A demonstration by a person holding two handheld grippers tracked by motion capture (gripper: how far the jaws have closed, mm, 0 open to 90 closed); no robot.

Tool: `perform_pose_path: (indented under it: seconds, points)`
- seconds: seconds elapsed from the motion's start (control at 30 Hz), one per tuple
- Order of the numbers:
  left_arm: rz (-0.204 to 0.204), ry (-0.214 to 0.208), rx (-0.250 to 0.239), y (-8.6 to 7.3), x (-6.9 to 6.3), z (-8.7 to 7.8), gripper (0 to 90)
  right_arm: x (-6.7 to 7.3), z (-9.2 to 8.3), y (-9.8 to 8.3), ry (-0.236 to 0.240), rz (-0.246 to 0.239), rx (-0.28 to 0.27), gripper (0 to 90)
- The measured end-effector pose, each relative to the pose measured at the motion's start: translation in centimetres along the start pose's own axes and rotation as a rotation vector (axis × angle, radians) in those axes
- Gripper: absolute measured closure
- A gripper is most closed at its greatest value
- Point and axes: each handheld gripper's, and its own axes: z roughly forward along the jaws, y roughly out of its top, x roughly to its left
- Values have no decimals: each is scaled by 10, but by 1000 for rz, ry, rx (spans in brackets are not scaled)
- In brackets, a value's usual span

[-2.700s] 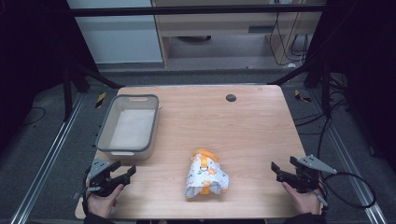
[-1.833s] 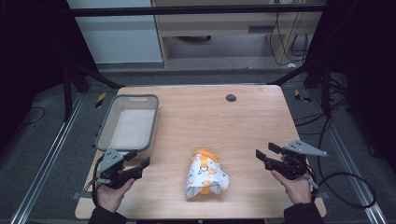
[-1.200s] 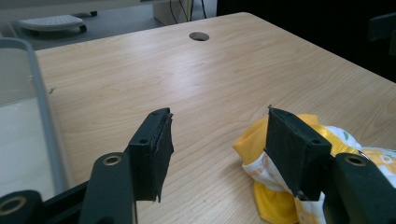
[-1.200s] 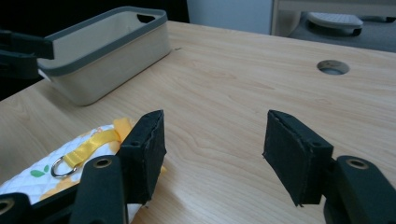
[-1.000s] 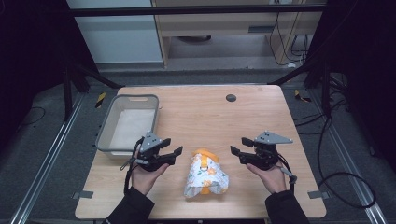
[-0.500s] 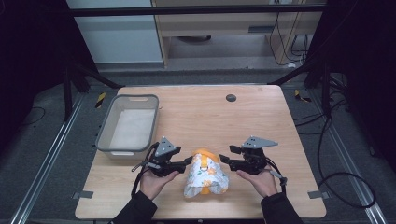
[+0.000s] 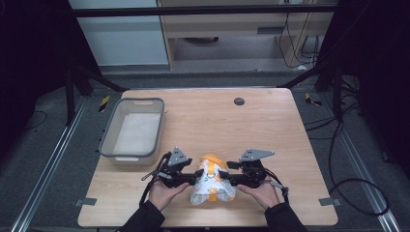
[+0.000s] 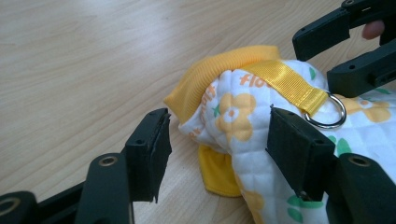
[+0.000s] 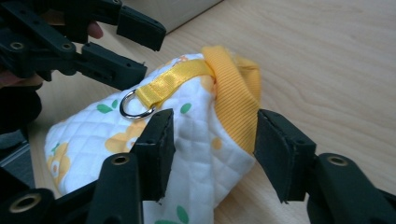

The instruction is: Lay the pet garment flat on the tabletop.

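A small quilted white garment (image 7: 211,182) with yellow flowers, green leaves and a ribbed orange-yellow collar lies near the table's front edge. A yellow strap (image 8: 285,81) with a metal ring (image 8: 342,110) runs over its top. My left gripper (image 7: 197,176) is at the garment's left side and stands open, its jaws either side of the collar end (image 8: 219,140). At the right side my right gripper (image 7: 229,178) is open too, straddling the collar and quilted edge (image 9: 215,144). Each gripper view shows the other gripper (image 8: 322,60) (image 9: 142,51) across the garment.
An empty grey plastic bin (image 7: 109,137) stands at the table's left, just behind my left hand. A dark round grommet (image 7: 238,101) sits near the far edge of the wooden table (image 7: 270,125). Cables trail off the right side.
Both grippers came in from the table's front corners to the garment, one from each side. They now stand with open jaws around its collar end. The garment has not moved.
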Motion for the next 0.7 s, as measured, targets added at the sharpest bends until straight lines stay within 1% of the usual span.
perform_pose_path:
  seconds: [0.03, 0.07, 0.1, 0.13, 0.17, 0.2, 0.23, 0.3, 0.37, 0.4, 0.43, 0.53, 0.63, 0.7]
  points:
    - [-3, -8, 15, -3, 0, 3, 401, 0, 3, -2, 14, 10, 10, 515]
    - [-3, -8, 15, -3, 0, 3, 404, 0, 3, -2, 14, 10, 10, 515]
    - [-2, -11, 26, -4, -1, 5, 404, 0, 5, -3, 20, 14, 18, 535]
    - [1, -15, 29, -5, -1, 7, 412, 1, 6, -4, 24, 8, 25, 552]
    - [0, -19, 30, -6, -1, 8, 418, 2, 7, -4, 28, -4, 31, 609]
    - [0, -19, 30, -6, -1, 8, 419, 2, 7, -4, 28, -4, 31, 609]
    - [-3, -30, 32, -6, -1, 9, 419, 2, 7, -4, 28, -7, 32, 641]
    - [-2, -38, 44, -9, -1, 13, 417, 3, 8, -5, 56, 1, 43, 754]
    - [-4, -39, 51, -9, -1, 15, 417, 3, 9, -6, 62, 0, 61, 811]
    - [-7, -40, 63, -11, 0, 16, 417, 3, 9, -6, 62, 0, 61, 811]
    - [-8, -43, 75, -12, 0, 18, 418, 4, 10, -6, 64, -3, 67, 857]
    - [-15, -53, 89, -14, 2, 21, 418, 5, 10, -5, 67, 1, 68, 876]
    - [-21, -63, 91, -15, 3, 22, 418, 5, 10, -5, 68, -1, 68, 881]
    - [-28, -68, 95, -16, 5, 22, 417, 5, 8, -4, 62, -4, 55, 884]
